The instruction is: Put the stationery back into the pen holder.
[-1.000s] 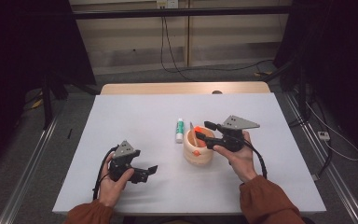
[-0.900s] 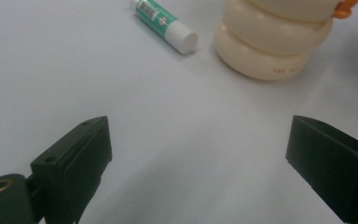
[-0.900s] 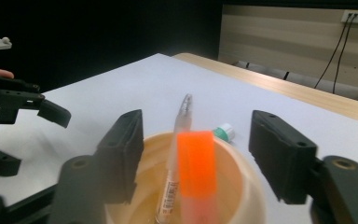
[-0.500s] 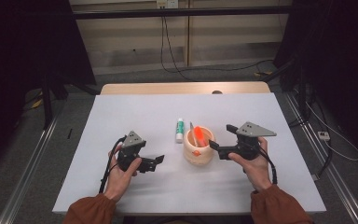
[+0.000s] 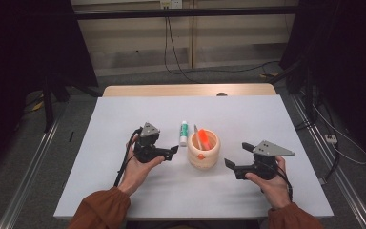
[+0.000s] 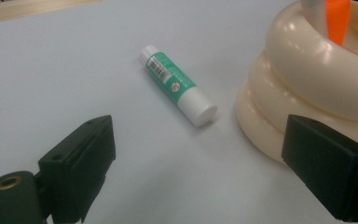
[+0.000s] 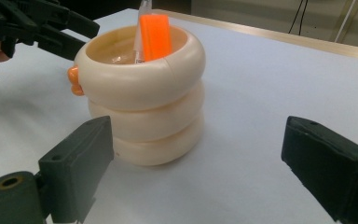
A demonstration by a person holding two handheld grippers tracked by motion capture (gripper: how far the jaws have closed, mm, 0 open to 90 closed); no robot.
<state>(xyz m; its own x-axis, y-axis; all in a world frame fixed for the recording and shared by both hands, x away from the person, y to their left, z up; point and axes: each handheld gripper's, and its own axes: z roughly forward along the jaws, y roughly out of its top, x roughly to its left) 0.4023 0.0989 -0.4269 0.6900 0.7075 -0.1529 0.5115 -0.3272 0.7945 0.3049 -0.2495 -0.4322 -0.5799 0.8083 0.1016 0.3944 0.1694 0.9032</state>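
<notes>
The right gripper [image 5: 236, 160] sits nearest, its jaws just opened wide with nothing between them, clear of the cream holder [image 5: 203, 150]. The left gripper [image 5: 174, 151], jaws spread and empty, faces the glue stick [image 5: 184, 133] lying beside the holder, which contains an orange marker [image 5: 202, 139].

White table [image 5: 124, 119], green glue stick [image 5: 184, 132] lying flat, cream ringed holder [image 5: 203, 155] standing just beside it
</notes>
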